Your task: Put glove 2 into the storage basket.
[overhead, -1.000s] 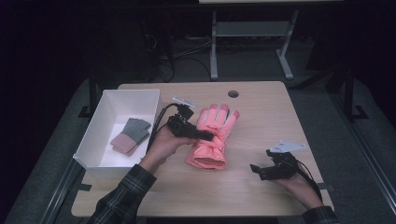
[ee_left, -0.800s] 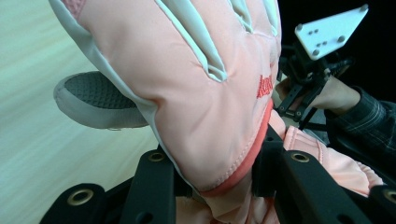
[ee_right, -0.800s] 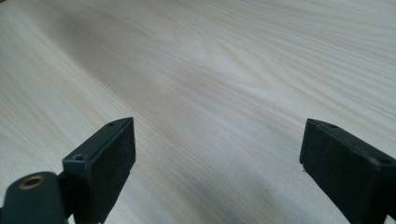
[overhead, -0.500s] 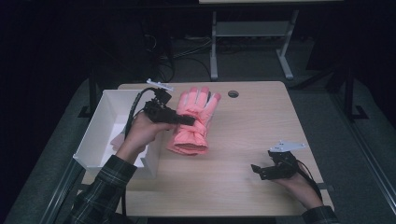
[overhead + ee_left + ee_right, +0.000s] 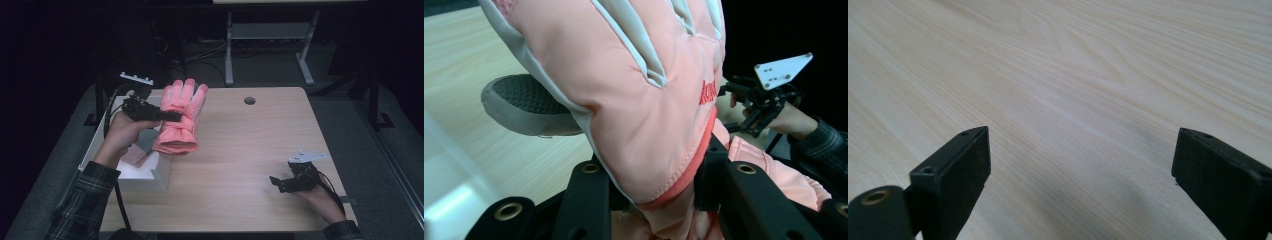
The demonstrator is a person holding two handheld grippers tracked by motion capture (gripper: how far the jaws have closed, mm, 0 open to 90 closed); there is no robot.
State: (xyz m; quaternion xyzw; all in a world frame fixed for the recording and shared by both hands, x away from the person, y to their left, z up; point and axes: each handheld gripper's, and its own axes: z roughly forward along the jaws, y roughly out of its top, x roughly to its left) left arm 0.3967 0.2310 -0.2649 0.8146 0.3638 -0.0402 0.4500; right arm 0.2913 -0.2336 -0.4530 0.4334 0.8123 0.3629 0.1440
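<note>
A pink padded glove (image 5: 180,117) hangs in the air over the table's left side, by the rim of a white box (image 5: 150,175). My left gripper (image 5: 172,117) is shut on it near the wrist. In the left gripper view the glove (image 5: 624,90) bulges between both black jaws, its grey thumb (image 5: 524,107) sticking out to the left. My right gripper (image 5: 275,182) rests low over the table (image 5: 240,145) at the front right, open, and in the right gripper view its jaws stand wide apart above bare wood (image 5: 1073,100).
The white box holds a grey and pink knitted item (image 5: 140,147), partly hidden by my left hand. A round cable hole (image 5: 249,100) sits near the table's far edge. A metal stand (image 5: 265,40) is on the dark floor behind.
My left gripper has lifted the pink glove off the table's middle and carried it left, up to the white box's edge. The right gripper has stayed in place.
</note>
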